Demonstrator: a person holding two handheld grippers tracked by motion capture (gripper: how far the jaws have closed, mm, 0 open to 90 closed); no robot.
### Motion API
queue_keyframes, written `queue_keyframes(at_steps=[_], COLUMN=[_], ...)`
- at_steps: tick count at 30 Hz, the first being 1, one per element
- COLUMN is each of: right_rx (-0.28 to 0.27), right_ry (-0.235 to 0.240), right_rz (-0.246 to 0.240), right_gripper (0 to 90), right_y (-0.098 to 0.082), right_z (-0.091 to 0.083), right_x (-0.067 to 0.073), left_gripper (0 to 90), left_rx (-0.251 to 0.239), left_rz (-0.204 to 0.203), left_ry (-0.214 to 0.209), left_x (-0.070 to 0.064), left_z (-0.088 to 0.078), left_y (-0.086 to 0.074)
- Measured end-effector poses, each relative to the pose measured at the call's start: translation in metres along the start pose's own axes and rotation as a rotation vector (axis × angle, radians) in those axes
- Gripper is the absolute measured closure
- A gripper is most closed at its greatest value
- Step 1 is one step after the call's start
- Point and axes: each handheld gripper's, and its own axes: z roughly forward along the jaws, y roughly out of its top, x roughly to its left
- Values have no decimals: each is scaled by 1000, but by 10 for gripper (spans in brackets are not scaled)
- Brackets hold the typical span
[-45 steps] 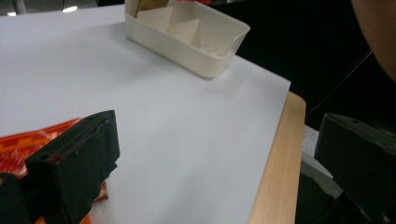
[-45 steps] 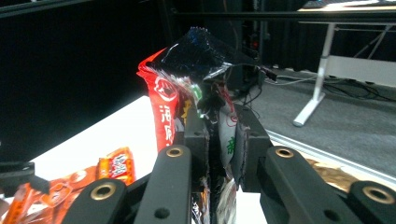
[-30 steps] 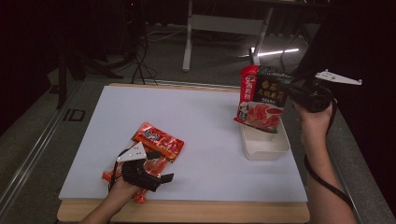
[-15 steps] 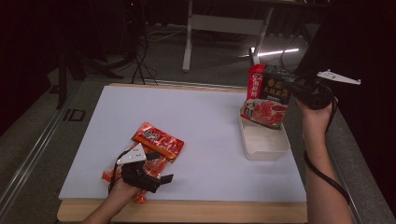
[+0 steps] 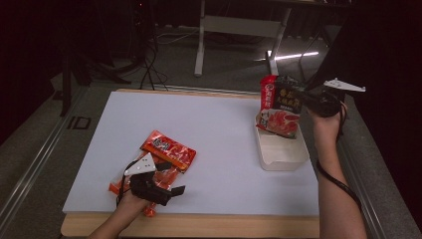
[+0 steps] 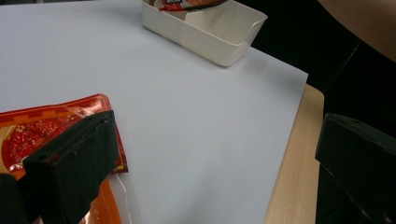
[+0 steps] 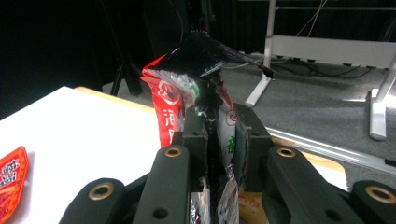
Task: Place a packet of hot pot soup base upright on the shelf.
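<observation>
The white surface (image 5: 219,134) bears a cream tray (image 5: 279,152) at the right. Just above it hangs a pouch (image 5: 279,105), pinched by the right claw (image 5: 304,99). Near the front edge, the left claw (image 5: 166,191) gapes over red packets (image 5: 169,149) (gripping nothing).

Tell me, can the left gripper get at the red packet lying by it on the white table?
Probably yes: the left gripper is open, one of its fingers already over the red packet, with nothing else between them.
</observation>
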Motion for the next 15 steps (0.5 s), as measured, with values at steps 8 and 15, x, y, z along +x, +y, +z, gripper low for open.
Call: queue_keyframes(at_steps=[8,15], right_rx=[30,32], right_ry=[41,116], right_rz=[-17,-16], right_gripper=[762,749], right_y=[-12,-18], right_z=[14,18], right_x=[-5,-5], left_gripper=[0,0], left_rx=[9,9], left_rz=[-5,-7], left_ry=[-4,-7], left_x=[1,1], left_z=[1,2], left_y=[-2,-3])
